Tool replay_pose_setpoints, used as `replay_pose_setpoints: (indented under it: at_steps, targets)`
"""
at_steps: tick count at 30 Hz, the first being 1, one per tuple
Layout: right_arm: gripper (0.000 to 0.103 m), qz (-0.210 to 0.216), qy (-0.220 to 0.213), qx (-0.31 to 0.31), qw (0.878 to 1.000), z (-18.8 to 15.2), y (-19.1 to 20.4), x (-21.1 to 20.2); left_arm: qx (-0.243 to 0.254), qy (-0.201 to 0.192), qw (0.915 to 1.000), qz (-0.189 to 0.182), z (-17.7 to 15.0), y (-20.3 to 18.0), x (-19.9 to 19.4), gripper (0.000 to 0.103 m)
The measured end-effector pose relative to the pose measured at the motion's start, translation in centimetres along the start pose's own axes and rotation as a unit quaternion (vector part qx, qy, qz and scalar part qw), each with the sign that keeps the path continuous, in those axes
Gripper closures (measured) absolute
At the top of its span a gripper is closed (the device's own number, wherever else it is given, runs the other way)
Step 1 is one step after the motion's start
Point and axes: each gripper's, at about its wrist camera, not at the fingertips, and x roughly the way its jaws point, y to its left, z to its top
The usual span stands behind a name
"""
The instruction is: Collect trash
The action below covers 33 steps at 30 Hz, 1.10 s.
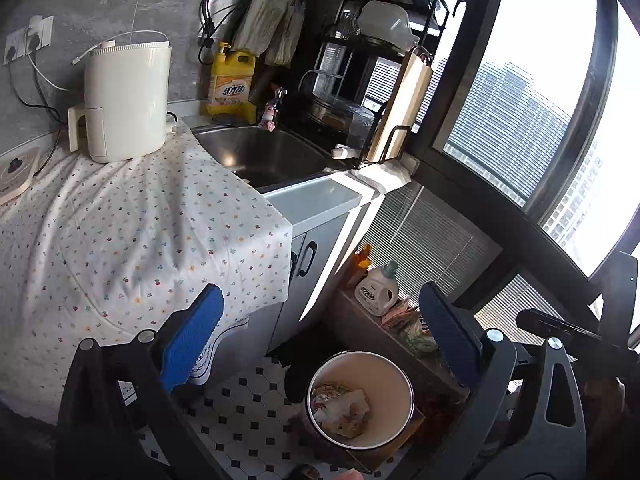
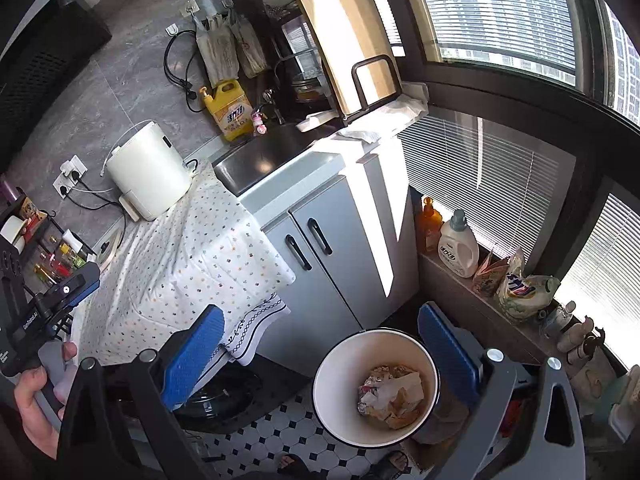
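Observation:
A white trash bin (image 1: 400, 384) with a dark rim stands on the tiled floor below both grippers; it also shows in the right wrist view (image 2: 336, 380). Crumpled wrappers and paper (image 1: 340, 404) lie in its bottom, also seen in the right wrist view (image 2: 392, 396). My left gripper (image 1: 320, 340) is open and empty, held above the bin beside the cloth-covered counter. My right gripper (image 2: 320, 344) is open and empty, also above the bin. The left gripper's body shows at the left edge of the right wrist view (image 2: 52, 300), in a hand.
A floral cloth (image 1: 120, 232) covers the counter with a white appliance (image 1: 128, 100) on it. A steel sink (image 1: 260, 152), yellow detergent (image 1: 232, 80), cutting board (image 1: 404, 108) and dish rack stand behind. Grey cabinet doors (image 2: 332, 256) and a sill with bottles (image 2: 460, 244) flank the bin.

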Motion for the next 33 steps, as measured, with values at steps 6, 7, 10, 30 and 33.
replay_pose_setpoints:
  at_steps: [6,7,10,30,33]
  targets:
    - [0.008,0.016,-0.031,-0.016,0.999,0.2,5.5,-1.9,-0.033,-0.02,0.9986,0.036,-0.3,5.7,-4.3,0.006]
    - [0.008,0.017,-0.033,-0.019,0.999,0.0,6.5,-2.1,-0.032,-0.023,0.9983,0.042,-0.5,6.6,-5.1,0.006]
    - [0.008,0.017,-0.043,-0.023,0.999,-0.8,9.5,-2.7,-0.027,-0.03,0.9974,0.06,-0.6,9.1,-7.8,0.006]
    - [0.008,0.009,-0.047,-0.033,0.998,-9.6,24.2,-7.9,-0.025,-0.056,0.9918,0.112,-4.3,19.9,-24.3,0.006]
    - [0.008,0.012,-0.051,-0.033,0.998,-10.5,25.3,-8.2,-0.027,-0.062,0.9906,0.119,-4.7,20.7,-25.7,0.006]
